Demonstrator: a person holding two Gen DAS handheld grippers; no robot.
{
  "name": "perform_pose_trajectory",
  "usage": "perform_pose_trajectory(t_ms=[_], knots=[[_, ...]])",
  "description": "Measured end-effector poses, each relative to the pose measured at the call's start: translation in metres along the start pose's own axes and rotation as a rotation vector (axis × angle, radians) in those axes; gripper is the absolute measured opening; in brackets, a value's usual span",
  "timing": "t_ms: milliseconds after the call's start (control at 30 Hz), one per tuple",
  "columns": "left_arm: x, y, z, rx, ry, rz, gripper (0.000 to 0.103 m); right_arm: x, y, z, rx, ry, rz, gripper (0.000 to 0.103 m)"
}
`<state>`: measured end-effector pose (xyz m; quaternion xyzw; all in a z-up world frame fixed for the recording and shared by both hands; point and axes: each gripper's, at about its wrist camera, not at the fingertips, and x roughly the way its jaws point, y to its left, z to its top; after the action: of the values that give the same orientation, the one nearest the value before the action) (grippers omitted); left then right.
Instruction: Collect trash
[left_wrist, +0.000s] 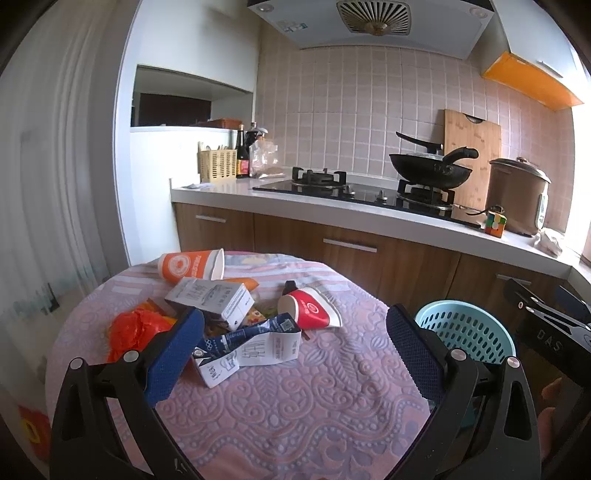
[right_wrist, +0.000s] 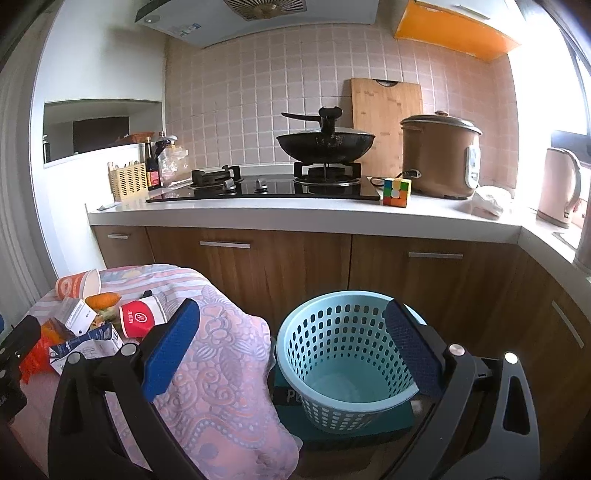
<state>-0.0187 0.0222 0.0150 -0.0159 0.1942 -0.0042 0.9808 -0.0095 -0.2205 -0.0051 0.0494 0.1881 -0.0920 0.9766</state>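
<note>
Currently, both tools were idle above the work area. The left gripper (left_wrist: 295, 332) had its jaws spread wide and held nothing; its blue-padded fingers (left_wrist: 173, 354) hung over the pink patterned tablecloth (left_wrist: 295, 406), with the left pad just in front of the trash pile.

The trash lay grouped at the far left part of the table:
- An orange paper cup (left_wrist: 192, 265) lay on its side at the back.
- A grey-and-white carton (left_wrist: 212, 299) lay just in front of the orange cup.
- A red paper cup (left_wrist: 310, 308) lay on its side to the right of that carton.
- A crushed blue-and-white milk carton (left_wrist: 247, 349) lay nearest the left gripper.
- A crumpled orange plastic wrapper (left_wrist: 135, 330) lay at the left edge of the pile.

The right gripper (right_wrist: 291, 347) was likewise fully open and empty. It hung over the light-blue perforated basket (right_wrist: 332, 369), which stood upright on a dark teal box (right_wrist: 369, 424) just beside the draped table edge. The basket interior appeared empty.

Beyond the table, a black wok (right_wrist: 325, 142) sat on the gas hob, and a Rubik's cube (right_wrist: 396, 191) stood on the white countertop (right_wrist: 295, 212) beside a brown rice cooker (right_wrist: 439, 155).
</note>
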Motion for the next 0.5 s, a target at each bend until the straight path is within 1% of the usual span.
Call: perform_pose_trajectory(t_ms=[500], knots=[[-0.0017,0.0061,0.0022,-0.023,-0.004,-0.015,0.096,-0.0028,0.0035,0.0024,-0.003,-0.012,0.008,0.095]])
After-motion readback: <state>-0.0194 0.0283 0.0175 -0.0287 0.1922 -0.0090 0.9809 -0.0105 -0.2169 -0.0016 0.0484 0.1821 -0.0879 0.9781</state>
